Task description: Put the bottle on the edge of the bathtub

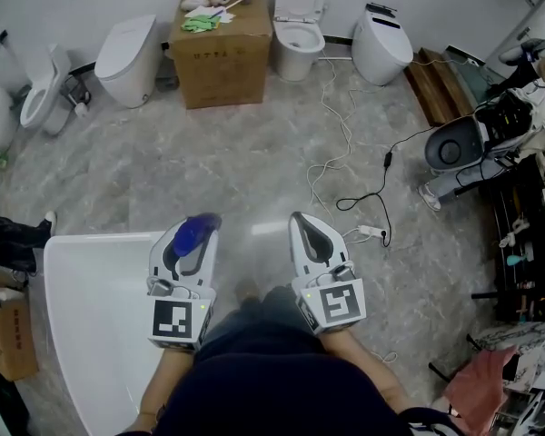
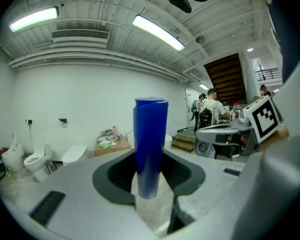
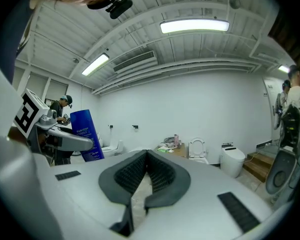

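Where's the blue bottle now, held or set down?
Held: the blue bottle clamped between the left gripper's fingers, not yet on the bathtub.

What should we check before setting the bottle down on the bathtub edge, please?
1. Bottle gripped in left tool: ok.
2. Bathtub edge bare near that tool: ok.
3. Bottle above the bathtub edge: not ok, it seems just past the corner, over the floor.
4. Right tool shut, empty, clear of the bottle: ok.
5. Cables away from the bathtub edge: ok.
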Tool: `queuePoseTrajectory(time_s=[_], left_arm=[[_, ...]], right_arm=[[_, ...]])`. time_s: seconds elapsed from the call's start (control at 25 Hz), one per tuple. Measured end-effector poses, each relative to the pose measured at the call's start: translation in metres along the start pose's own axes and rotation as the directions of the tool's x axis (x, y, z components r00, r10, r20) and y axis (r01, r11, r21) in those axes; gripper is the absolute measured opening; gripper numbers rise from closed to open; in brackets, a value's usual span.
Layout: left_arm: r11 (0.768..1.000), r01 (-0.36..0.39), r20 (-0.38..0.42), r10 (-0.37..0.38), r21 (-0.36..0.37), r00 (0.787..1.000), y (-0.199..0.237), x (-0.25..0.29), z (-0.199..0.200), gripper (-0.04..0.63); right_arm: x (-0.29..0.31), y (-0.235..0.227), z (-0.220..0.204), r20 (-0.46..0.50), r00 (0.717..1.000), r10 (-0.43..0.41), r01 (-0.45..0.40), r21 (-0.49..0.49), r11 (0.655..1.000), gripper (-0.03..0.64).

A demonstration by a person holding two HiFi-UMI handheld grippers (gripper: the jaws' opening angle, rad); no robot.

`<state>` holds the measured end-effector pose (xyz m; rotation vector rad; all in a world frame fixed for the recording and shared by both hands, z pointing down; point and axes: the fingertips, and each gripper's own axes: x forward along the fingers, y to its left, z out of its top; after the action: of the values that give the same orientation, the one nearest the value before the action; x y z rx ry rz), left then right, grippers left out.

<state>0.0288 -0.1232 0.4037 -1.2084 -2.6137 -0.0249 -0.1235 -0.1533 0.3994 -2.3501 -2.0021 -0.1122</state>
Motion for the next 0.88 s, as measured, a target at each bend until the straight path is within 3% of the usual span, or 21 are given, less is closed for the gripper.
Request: queuePoseTrajectory(time_s=[0.48, 0.88], left_arm=[[1.000, -0.022, -0.020, 0.023, 0.011, 1.000, 0.032, 0.049, -0.003, 0.150], [0.998, -0.057, -0.015, 0.057, 0.007, 0.998, 0.061, 0.131, 0.020, 0.150]], right_arm=[[0.047, -0.019, -0.007, 0.015, 1.000, 0.023, -0.023, -0.006, 1.000, 0.017], [0.137, -0.062, 0.005, 0.010, 0.995, 0.098, -0.098, -0.012, 0.995, 0.017]])
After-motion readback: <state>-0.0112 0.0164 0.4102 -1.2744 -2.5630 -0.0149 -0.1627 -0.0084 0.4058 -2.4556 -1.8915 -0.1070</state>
